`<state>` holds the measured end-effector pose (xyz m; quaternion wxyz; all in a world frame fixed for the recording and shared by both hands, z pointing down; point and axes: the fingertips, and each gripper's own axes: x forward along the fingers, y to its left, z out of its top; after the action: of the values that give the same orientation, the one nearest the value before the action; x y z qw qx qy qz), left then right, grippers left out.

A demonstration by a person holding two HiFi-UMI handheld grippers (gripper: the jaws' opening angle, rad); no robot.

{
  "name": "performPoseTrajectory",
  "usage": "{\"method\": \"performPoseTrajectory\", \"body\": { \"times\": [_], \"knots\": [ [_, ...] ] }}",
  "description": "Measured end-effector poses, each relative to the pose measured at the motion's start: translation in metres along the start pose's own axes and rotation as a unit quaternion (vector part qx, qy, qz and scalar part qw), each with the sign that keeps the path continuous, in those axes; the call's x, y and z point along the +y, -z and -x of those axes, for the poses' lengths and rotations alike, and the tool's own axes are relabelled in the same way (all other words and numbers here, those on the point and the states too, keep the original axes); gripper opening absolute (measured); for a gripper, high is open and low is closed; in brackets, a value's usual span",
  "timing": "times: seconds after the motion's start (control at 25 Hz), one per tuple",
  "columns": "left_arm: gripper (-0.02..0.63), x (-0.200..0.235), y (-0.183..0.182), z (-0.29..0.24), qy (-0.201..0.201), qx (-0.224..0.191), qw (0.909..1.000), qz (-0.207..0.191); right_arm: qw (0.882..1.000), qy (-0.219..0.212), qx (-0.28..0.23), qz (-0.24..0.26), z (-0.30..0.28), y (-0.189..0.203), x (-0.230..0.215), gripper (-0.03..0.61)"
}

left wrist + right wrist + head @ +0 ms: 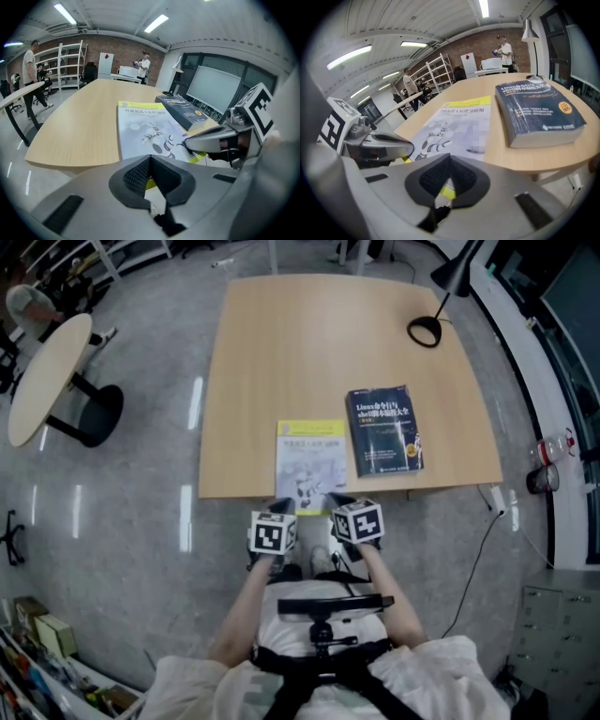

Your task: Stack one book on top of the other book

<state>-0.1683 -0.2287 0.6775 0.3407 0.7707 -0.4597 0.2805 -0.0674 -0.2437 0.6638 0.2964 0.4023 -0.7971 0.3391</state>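
Observation:
A thin white book with yellow edges (311, 457) lies at the wooden table's (281, 343) near edge, slightly overhanging it. A thick dark blue book (384, 429) rests just right of it, apart and a little farther back. My left gripper (281, 506) and right gripper (339, 500) hover side by side at the white book's near edge, both shut with nothing between the pads. In the left gripper view the shut jaws (150, 160) point at the white book (145, 129), with the dark book (183, 108) beyond. The right gripper view shows the shut jaws (449, 157), the white book (457, 123) and the dark book (536, 110).
A black lamp base (424, 331) stands at the table's far right corner. A round side table (47, 376) is off to the left on the grey floor. A cable (478, 549) trails down at the right. People and white shelves (65, 63) are far behind.

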Motion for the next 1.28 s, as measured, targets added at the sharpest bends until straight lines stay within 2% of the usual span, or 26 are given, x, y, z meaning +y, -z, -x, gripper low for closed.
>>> {"method": "performPoseTrajectory", "body": {
  "times": [0.16,0.36,0.48,0.56,0.68,0.84,0.96,1.0,1.04,1.08,1.12,1.16,1.28],
  "knots": [
    [0.011,-0.007,0.013,0.004,0.000,0.003,0.9999,-0.014,0.999,-0.014,-0.002,-0.035,0.007,0.015,0.001,0.000],
    [0.011,-0.014,0.016,0.004,0.004,-0.007,0.9999,-0.013,0.999,-0.020,-0.002,-0.025,0.009,0.021,-0.001,0.000],
    [0.011,-0.014,0.016,0.009,0.024,-0.035,0.9991,-0.011,0.998,-0.047,-0.009,-0.051,0.013,0.021,0.000,0.000],
    [0.011,-0.008,0.016,0.014,0.035,-0.064,0.9973,0.001,0.994,-0.072,-0.015,-0.082,0.015,0.020,0.001,0.000],
    [0.011,0.009,0.018,0.024,0.019,-0.083,0.9960,0.025,0.990,-0.089,-0.023,-0.107,0.016,0.019,0.000,0.000],
    [0.012,0.024,0.017,0.032,0.014,-0.102,0.9924,0.069,0.991,-0.068,-0.044,-0.102,0.020,0.018,-0.007,0.002],
    [0.014,0.029,0.015,0.031,0.023,-0.098,0.9902,0.097,0.993,-0.045,-0.051,-0.093,0.027,0.016,-0.018,0.006],
    [0.015,0.029,0.015,0.029,0.029,-0.093,0.9897,0.105,0.994,-0.038,-0.054,-0.090,0.029,0.015,-0.022,0.024],
    [0.050,0.029,0.015,0.027,0.035,-0.085,0.9896,0.111,0.994,-0.033,-0.057,-0.087,0.032,0.013,-0.026,0.093],
    [0.072,0.028,0.015,0.023,0.040,-0.075,0.9895,0.117,0.994,-0.031,-0.058,-0.086,0.033,0.012,-0.029,0.131],
    [0.101,0.028,0.017,0.020,0.044,-0.065,0.9893,0.123,0.994,-0.033,-0.057,-0.087,0.034,0.011,-0.031,0.202],
    [0.118,0.027,0.018,0.018,0.048,-0.058,0.9887,0.130,0.994,-0.037,-0.055,-0.090,0.034,0.013,-0.033,0.246],
    [0.138,0.030,0.021,0.015,0.068,-0.042,0.9855,0.150,0.991,-0.052,-0.043,-0.111,0.030,0.021,-0.037,0.296]
  ]
}}
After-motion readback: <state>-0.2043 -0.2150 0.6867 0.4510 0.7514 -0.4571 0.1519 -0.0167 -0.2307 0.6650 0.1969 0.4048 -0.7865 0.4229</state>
